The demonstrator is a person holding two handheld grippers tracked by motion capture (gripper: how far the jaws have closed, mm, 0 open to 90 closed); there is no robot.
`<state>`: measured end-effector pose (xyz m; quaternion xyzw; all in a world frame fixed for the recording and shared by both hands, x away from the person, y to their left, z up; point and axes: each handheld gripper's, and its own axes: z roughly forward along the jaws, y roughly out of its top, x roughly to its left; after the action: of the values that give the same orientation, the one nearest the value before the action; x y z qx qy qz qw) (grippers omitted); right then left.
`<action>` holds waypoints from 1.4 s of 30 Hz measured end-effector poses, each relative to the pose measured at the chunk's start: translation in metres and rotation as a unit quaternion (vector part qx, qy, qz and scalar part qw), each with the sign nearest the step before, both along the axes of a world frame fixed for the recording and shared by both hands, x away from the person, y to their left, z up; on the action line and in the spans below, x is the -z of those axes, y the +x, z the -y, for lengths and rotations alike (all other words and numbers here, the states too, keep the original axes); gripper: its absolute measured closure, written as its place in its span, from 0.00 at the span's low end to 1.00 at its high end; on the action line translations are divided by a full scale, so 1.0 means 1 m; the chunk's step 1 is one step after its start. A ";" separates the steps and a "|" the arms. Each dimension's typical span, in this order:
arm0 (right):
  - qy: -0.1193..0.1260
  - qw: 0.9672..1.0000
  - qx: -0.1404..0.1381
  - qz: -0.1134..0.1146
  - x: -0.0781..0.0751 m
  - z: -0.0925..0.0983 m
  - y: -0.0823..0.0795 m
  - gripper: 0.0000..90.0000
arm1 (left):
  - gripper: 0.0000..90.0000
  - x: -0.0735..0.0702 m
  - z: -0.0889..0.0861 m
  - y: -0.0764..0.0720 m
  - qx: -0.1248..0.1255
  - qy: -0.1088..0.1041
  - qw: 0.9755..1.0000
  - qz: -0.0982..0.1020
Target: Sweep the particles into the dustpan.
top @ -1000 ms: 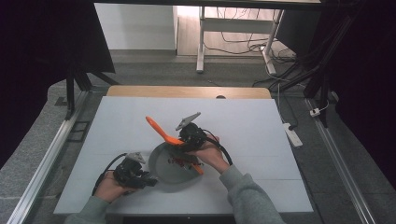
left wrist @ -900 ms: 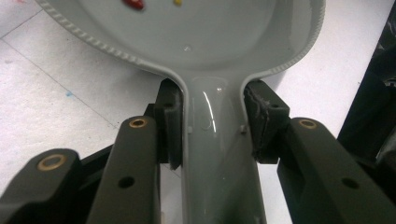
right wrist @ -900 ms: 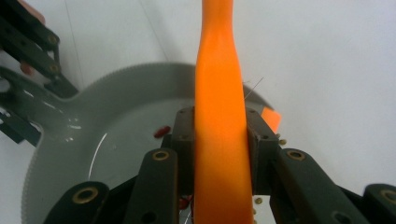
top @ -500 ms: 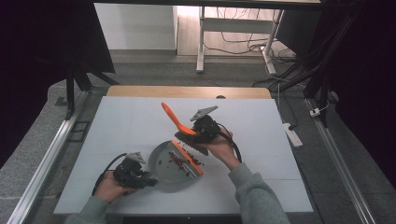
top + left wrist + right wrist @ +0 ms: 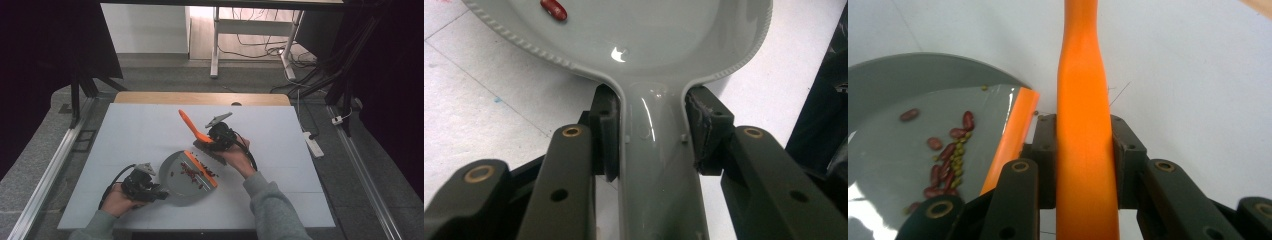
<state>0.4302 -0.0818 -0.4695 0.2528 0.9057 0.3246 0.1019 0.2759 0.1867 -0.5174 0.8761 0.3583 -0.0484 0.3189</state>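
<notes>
Dustpan (image 5: pixel 186 176) and brush (image 5: pixel 192 126) gripped over the white table (image 5: pixel 130 130).
Left gripper (image 5: pixel 651 132) clamps the grey dustpan's handle near the front edge; right gripper (image 5: pixel 1083 150) clamps the orange brush handle just beyond the pan's orange lip, beans (image 5: pixel 948 160) lying inside.

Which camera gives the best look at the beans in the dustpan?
The right gripper view: the beans lie close up on the grey dustpan, red ones and small green ones told apart. The high view shows them as a small red scatter. The left gripper view catches one red bean at its top edge.
</notes>
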 end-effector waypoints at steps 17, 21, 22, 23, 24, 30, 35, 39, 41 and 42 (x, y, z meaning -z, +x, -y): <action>-0.027 0.999 -0.029 -0.018 0.010 -0.029 -0.004 0.78 | 0.68 0.000 0.000 0.000 0.001 0.000 1.000 0.000; -0.011 0.999 -0.038 -0.029 0.011 -0.027 -0.010 0.78 | 0.68 0.000 0.000 0.000 0.001 0.001 1.000 -0.001; -0.008 0.999 -0.040 -0.032 0.010 -0.027 -0.013 0.78 | 0.68 0.000 0.000 0.000 0.001 0.000 1.000 -0.001; -0.001 0.998 -0.046 -0.034 0.009 -0.027 -0.014 0.78 | 0.68 0.000 0.000 0.000 0.001 0.001 1.000 0.000; 0.012 0.997 -0.058 -0.048 0.006 -0.028 -0.018 0.78 | 0.68 0.000 0.000 0.000 0.001 0.001 1.000 0.000; 0.016 0.996 -0.081 -0.026 -0.007 -0.032 -0.030 0.78 | 0.68 0.000 0.000 0.000 0.000 0.002 1.000 0.001; 0.017 0.998 -0.057 -0.002 -0.017 -0.021 -0.028 0.78 | 0.68 0.000 0.000 0.000 0.001 0.002 1.000 0.001; 0.011 0.999 -0.032 0.014 -0.017 -0.009 -0.028 0.78 | 0.68 0.000 0.000 0.000 0.000 0.002 1.000 0.002; 0.010 1.000 -0.025 0.015 -0.016 -0.002 -0.028 0.78 | 0.68 0.000 0.000 0.000 0.000 0.002 1.000 0.002; 0.011 1.000 -0.021 0.015 -0.015 0.001 -0.028 0.78 | 0.68 0.000 0.000 0.000 0.000 0.002 1.000 0.002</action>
<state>0.4026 -0.0831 -0.4543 0.2299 0.9055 0.3405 0.1058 0.2757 0.1866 -0.5172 0.8769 0.3579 -0.0462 0.3176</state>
